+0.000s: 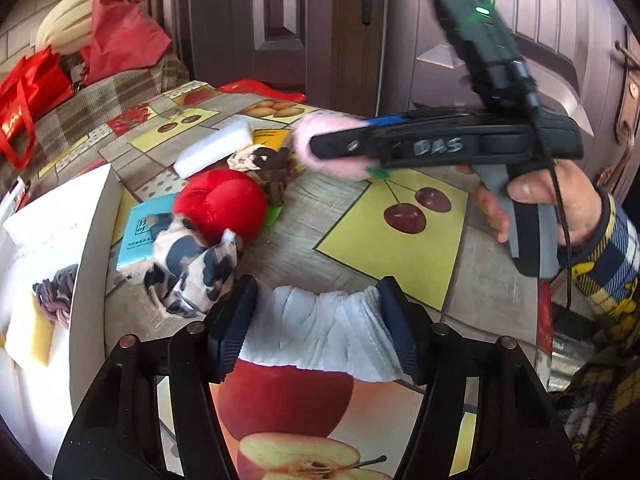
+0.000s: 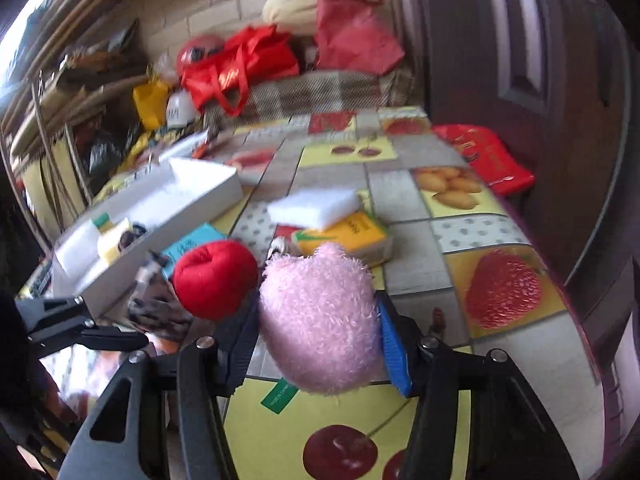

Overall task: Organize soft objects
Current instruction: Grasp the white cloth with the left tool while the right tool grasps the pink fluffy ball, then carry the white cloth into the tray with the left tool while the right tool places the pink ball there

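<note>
My left gripper (image 1: 320, 320) is shut on a white pleated cloth (image 1: 320, 340), which bunches between the dark pads just above the fruit-print tablecloth (image 1: 400, 252). My right gripper (image 2: 314, 304) is shut on a pink fluffy plush (image 2: 320, 332) with a green tag; in the left wrist view the same gripper (image 1: 340, 148) comes in from the right in a person's hand. Left of the plush lie a red plush apple (image 2: 216, 280), a cow-patterned cloth (image 1: 192, 268), a white sponge (image 2: 316, 208), a yellow pack (image 2: 348, 236) and a knotted rope toy (image 1: 264, 164).
A white open box (image 2: 160, 208) stands at the table's left with a yellow sponge (image 1: 28, 332) and a grey rope (image 1: 52, 292) inside. A teal pack (image 1: 140, 236) lies beside it. Red bags (image 2: 240, 68) sit behind the table, and dark doors (image 1: 280, 32) stand on the far side.
</note>
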Demonstrator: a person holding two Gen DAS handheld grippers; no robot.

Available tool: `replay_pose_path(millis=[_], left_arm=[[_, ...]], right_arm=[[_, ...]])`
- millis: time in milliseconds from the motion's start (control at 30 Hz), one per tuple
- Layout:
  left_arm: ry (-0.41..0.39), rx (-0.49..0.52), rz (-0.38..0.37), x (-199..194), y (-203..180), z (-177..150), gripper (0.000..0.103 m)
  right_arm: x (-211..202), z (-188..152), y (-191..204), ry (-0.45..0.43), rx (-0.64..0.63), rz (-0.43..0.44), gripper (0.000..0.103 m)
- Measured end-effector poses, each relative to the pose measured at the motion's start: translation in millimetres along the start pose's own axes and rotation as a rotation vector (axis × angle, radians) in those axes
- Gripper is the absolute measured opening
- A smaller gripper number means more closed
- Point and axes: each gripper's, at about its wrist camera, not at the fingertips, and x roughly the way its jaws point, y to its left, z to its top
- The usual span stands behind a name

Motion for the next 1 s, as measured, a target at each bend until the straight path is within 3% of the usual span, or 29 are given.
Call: replay_pose_path(millis=[167,300,400,500,667,833,933,1000], left_arm=[[-0.052,-0.051,0.007,-10,9,1,0.062],[-0.109,-0.049,0.01,-22,9,-1,0.062],[-0.04,-0.028,-0.007,-11,5,0,0.067],[0.042,-0.005,0.036,3,0,1,0.078],[-0.02,0.007,0.104,-9,-3,-1,0.079],[0.056,-0.017,0.113,5,2,0,0.079],[0.149,0.002,0.11,24,0,-1,0.079],[0.151,0.0,0.101,25,1,-1,0.079]], right_arm=[[-20,0,-16,-0.117,0.091,-0.009,0.056],[-23,2,-20,-0.153,0.122,-0.008,0.056],[-20,3,-18,-0.141,0.117,-0.013,0.056],[-20,3,-17,-0.14,0.103,-0.011,0.056],[-20,2,-17,-0.139,0.104,-0.003,0.056],[-20,2,-19,-0.14,0.118,0.008,0.056],[-20,1,-20,-0.136,0.12,0.011,0.056],[-20,0,-20,-0.133,0.122,0.011,0.057]])
